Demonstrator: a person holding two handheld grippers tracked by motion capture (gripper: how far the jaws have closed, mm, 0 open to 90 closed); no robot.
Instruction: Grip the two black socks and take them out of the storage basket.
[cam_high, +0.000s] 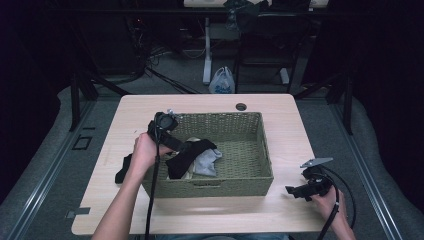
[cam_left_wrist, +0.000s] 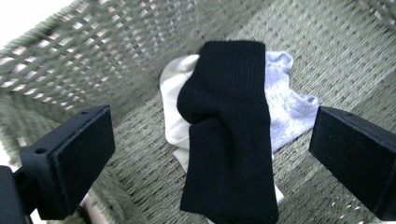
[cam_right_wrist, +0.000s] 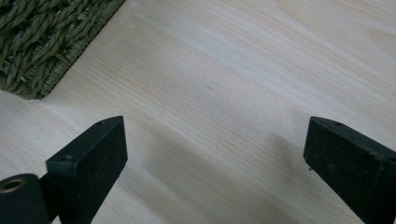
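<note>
We note a woven basket (cam_high: 240, 150) sitting at the middle of the light wooden bench (cam_high: 290, 135); inside it, toward its left half, lies a black sock (cam_high: 187, 155) draped over a white sock (cam_left_wrist: 173, 112) and a pale grey sock (cam_high: 207, 162); in the left gripper view the black sock runs lengthwise between the jaws, the white one showing at its left edge and the grey one at its right.

Left hand-held gripper (cam_left_wrist: 212, 154): held over the basket's left rim, pointing down into it; jaws spread wide, nothing between the pads; the black sock lies below them, and we cannot tell whether anything touches it.

A second dark sock (cam_high: 122, 169) lies on the bench just outside the basket's left wall, partly hidden by the left hand (cam_high: 145, 152).

Right hand-held gripper (cam_high: 295, 191): low over the bench near its front right corner, beside the basket's near right corner and apart from it; jaws spread wide over bare wood; the right hand (cam_high: 327, 200) holds it from behind.

On the floor beyond the bench stands a white plastic bag (cam_high: 222, 81).
</note>
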